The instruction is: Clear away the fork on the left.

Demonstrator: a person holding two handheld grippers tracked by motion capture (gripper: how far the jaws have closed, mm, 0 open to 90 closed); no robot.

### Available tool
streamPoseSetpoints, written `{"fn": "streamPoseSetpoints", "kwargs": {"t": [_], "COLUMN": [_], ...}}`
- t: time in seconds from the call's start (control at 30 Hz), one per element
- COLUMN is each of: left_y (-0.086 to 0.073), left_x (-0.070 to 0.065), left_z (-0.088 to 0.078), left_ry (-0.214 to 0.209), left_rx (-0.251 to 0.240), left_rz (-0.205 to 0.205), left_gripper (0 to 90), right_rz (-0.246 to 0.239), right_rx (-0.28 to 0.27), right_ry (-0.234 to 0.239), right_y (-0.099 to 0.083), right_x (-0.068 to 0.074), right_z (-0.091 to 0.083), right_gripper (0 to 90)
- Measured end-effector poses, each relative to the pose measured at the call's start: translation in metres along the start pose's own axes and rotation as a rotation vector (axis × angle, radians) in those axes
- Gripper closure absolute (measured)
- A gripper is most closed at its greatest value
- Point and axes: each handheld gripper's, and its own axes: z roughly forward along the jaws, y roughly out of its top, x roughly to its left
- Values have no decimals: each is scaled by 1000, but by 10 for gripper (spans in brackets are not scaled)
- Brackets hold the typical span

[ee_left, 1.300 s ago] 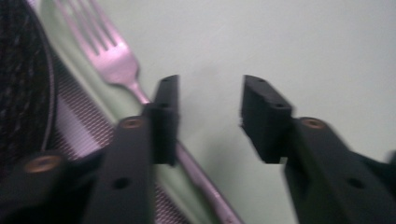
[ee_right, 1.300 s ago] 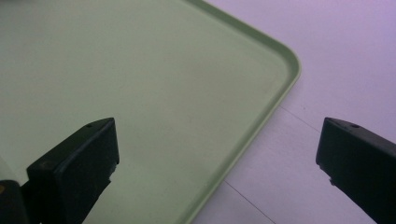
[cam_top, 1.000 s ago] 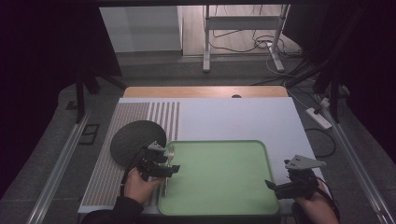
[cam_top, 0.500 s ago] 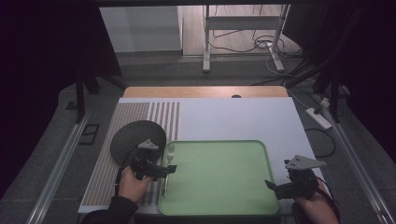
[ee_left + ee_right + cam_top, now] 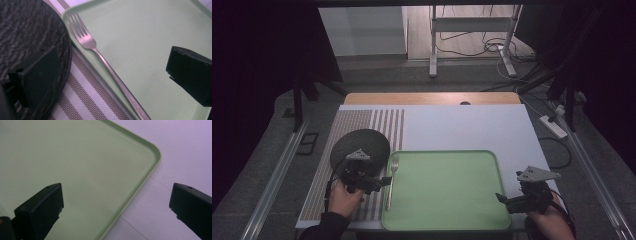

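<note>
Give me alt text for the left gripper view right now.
A silver fork lies along the left rim of a green tray, free between the wide-open jaws of the left claw, which have just been opening. A dark round woven mat sits beside it on a striped placemat.

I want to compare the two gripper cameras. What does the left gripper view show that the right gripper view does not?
Left gripper view: a fork lying along the edge of the green tray, a dark round mat, and a striped placemat. The left gripper has just been opening, and the fork lies free between its jaws.

Right gripper view: a rounded tray corner and the plain white table, with the right gripper open over them.

Both: the green tray and two black jaws standing apart.
</note>
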Motion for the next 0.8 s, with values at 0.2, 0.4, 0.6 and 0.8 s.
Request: {"fn": "streamPoseSetpoints", "kwargs": {"t": [0.2, 0.4, 0.6, 0.8], "left_y": [-3, -8, -14, -19], "left_x": [0, 0, 2, 5], "left_z": [-8, -16, -22, -29], "left_ry": [22, 42, 62, 61], "left_rx": [-8, -15, -13, -21], "left_rz": [17, 32, 35, 17], "left_gripper": [0, 0, 0, 0], "right_rz": [1, 5, 3, 6], "right_rx": [1, 0, 3, 3], "right_ry": [-1, 1, -2, -2], "right_y": [0, 0, 0, 0], "right_x": [0, 0, 0, 0], "right_z": [0, 0, 1, 1], "right_gripper": [0, 0, 0, 0]}}
